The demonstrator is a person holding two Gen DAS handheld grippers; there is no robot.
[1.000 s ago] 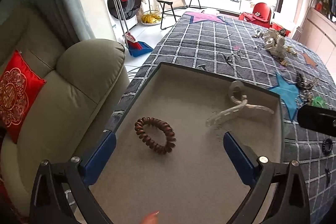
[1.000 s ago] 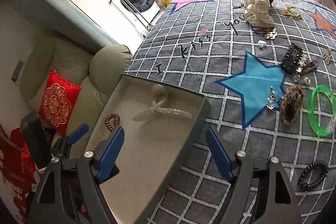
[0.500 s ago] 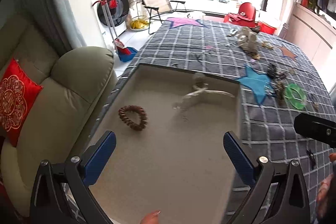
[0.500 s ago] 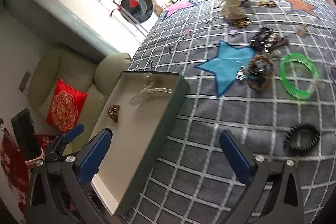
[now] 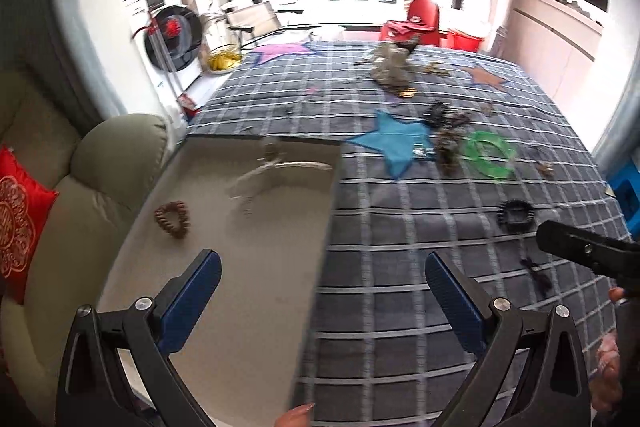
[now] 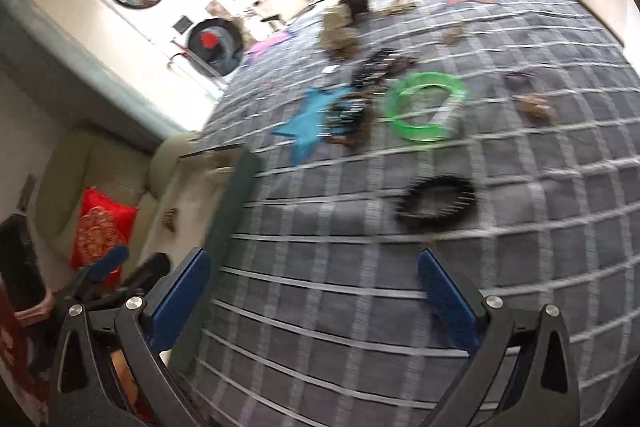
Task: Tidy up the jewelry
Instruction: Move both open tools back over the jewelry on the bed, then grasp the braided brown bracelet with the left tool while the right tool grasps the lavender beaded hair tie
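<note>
A beige-lined tray sits at the left edge of the grey checked bed cover; it also shows in the right wrist view. In it lie a brown coil hair tie and a clear hair claw. My left gripper is open and empty, above the tray's right wall. My right gripper is open and empty over the cover, short of a black bead bracelet. A green bangle lies beyond it. The bracelet and bangle also show in the left wrist view.
Several more pieces lie scattered on the cover: dark hair clips, a brown scrunchie, a pale heap at the back. A beige armchair with a red cushion stands left of the tray.
Both grippers have swung to the right, away from the tray and over the bed cover. The black bracelet now lies straight ahead of the right gripper. Both stay open.
</note>
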